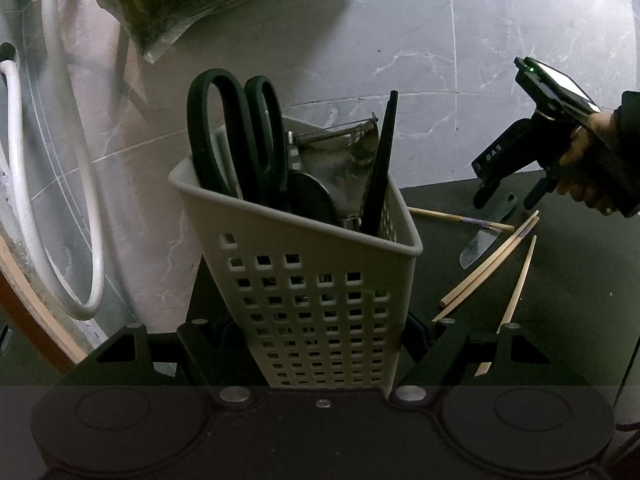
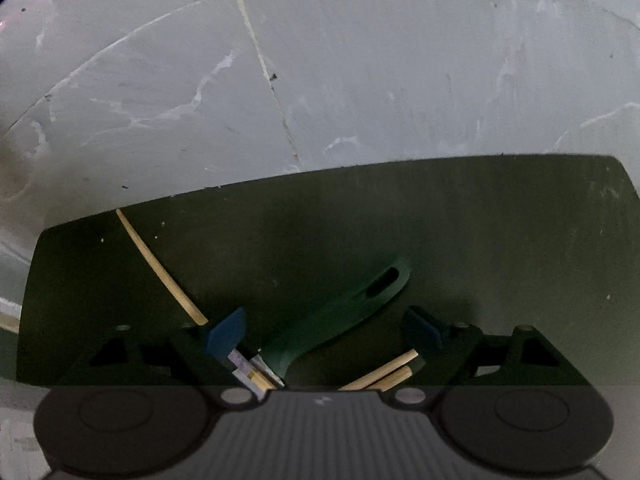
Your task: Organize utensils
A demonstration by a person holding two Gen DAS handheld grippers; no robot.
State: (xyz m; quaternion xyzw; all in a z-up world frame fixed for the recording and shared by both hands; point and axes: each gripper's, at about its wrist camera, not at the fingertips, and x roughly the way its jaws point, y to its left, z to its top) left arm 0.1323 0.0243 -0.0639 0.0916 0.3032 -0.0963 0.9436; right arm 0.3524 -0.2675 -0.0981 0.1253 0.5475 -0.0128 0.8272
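My left tongs [image 1: 320,344] pinch the pale grey perforated plastic utensil basket [image 1: 320,280] by its lower walls, holding it tilted at the near edge of the dark table [image 1: 560,320]. It already carries black-handled scissors [image 1: 236,136], a long black utensil [image 1: 380,176] leaning at its right corner, and some metal tools between them that I cannot tell apart.

My right tongs [image 2: 324,336] are spread, their blue-padded fingers [image 2: 226,336] straddling the dark green handle of the small kitchen knife [image 2: 340,316] without pressing on it. In the left wrist view the same tongs [image 1: 506,196] hang over the knife's handle end, my hand [image 1: 588,168] gripping the tool from the right, and the pale blade [image 1: 476,246] points back toward me.

Further out, four wooden chopsticks lie loose on the table: one with a purple band [image 1: 460,218] just behind the knife, a pair side by side [image 1: 488,260] crossing beside the blade, and a single one [image 1: 516,292] to their right. Beyond the table are grey marble-patterned floor tiles [image 1: 400,40], a white hose [image 1: 60,160] and a clear plastic bag of greens [image 1: 180,0].

I judge this to be the pick-up of the knife. Next the tongs must settle lower and close squarely on the handle, clear of the chopstick ends lying just beside the pads, then lift and lower the knife blade-down into the basket's open right side.
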